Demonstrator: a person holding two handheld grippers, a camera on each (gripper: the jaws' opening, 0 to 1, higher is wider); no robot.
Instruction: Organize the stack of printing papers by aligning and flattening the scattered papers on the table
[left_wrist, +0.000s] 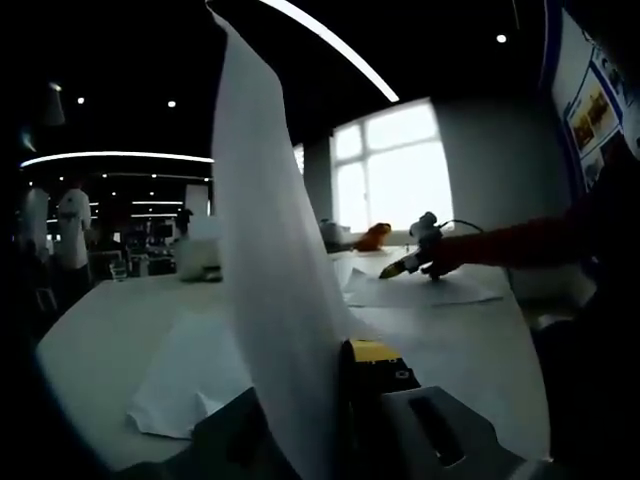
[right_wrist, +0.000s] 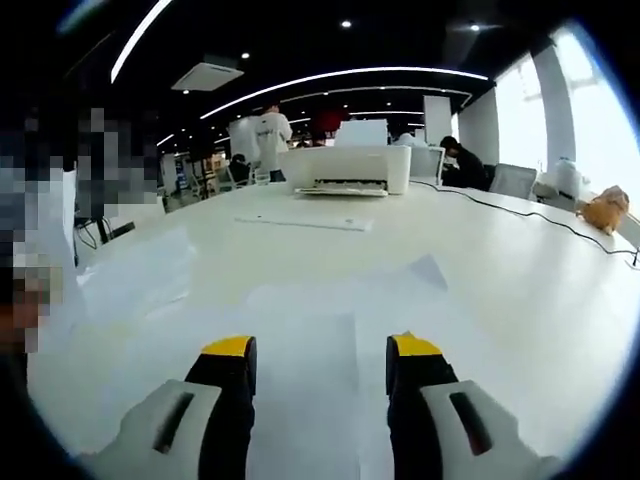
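I hold one sheet up, and more papers lie flat.
My left gripper (left_wrist: 335, 400) seems clamped on a raised sheet (left_wrist: 265, 260); my right gripper (right_wrist: 320, 362) is apart over papers (right_wrist: 300, 350) on the table (right_wrist: 500, 270).

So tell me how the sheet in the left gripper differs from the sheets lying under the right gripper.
The held sheet stands upright, clamped in the left gripper; the flat sheets lie on the table. The held sheet curves and tapers upward; the flat sheets overlap askew. The right gripper hangs open above them. Both are plain white paper.
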